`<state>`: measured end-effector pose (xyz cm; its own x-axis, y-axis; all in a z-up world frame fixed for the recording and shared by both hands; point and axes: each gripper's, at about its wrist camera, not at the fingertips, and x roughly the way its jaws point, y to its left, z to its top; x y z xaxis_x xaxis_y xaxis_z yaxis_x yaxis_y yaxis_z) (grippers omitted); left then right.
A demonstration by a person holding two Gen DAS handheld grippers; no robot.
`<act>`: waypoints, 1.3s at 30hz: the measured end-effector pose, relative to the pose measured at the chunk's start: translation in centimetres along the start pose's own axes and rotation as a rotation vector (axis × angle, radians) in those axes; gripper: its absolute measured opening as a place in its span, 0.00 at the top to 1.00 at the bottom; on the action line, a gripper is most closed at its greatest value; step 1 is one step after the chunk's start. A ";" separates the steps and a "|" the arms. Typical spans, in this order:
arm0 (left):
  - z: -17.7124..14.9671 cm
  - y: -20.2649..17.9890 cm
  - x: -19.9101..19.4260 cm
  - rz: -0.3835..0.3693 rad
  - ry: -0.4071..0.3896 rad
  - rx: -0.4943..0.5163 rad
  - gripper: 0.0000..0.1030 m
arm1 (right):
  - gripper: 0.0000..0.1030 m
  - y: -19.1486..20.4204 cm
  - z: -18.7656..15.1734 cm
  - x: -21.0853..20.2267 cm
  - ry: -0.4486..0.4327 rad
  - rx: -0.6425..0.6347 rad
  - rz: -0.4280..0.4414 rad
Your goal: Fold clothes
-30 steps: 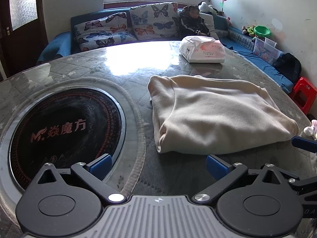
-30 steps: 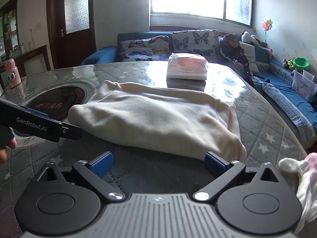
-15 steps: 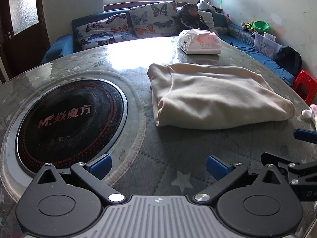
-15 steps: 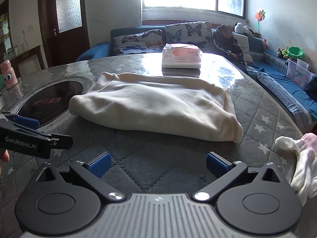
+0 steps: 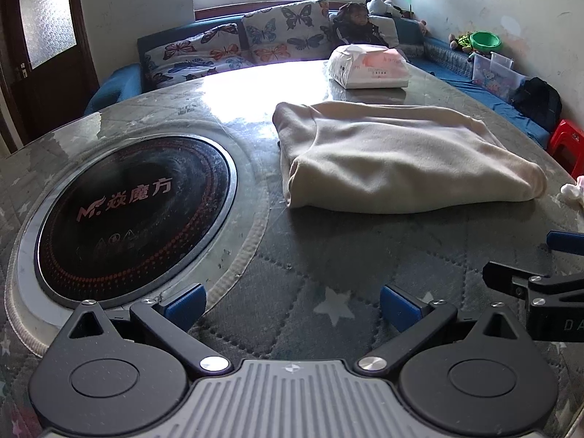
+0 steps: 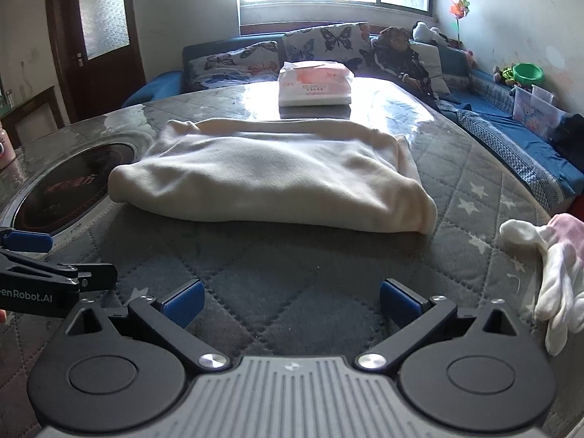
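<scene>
Cream garment [image 5: 405,160] lies folded into a neat bundle on the desk [image 5: 328,266]; both tongs, left [image 5: 292,303] and right [image 6: 290,301], hover spread and empty, apparently because the fold looks finished.

The left gripper [image 5: 291,306] and the right gripper [image 6: 290,301] sit side by side, low and level, both with fingers wide apart, holding nothing.

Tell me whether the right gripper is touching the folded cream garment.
Apart. The right wrist view shows the right gripper open, with bare quilted table cover between its fingertips and the folded cream garment.
</scene>
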<state>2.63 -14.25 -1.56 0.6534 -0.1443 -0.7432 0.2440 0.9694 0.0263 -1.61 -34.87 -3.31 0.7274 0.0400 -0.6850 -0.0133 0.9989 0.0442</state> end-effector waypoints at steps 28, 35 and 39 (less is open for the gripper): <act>0.1 -0.1 0.5 0.008 -0.066 0.024 0.00 | 0.00 1.3 1.4 2.3 -0.021 0.040 -0.106; 0.4 0.2 1.0 0.015 -0.084 0.014 0.00 | 0.00 1.5 1.7 3.0 -0.036 0.051 -0.119; 0.8 0.3 1.4 0.032 -0.104 0.016 0.00 | 0.00 1.6 2.0 3.4 -0.045 0.056 -0.125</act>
<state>4.16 -14.32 -2.06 0.7314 -0.1337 -0.6687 0.2323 0.9708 0.0601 2.19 -33.20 -4.16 0.7508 -0.0874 -0.6548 0.1173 0.9931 0.0020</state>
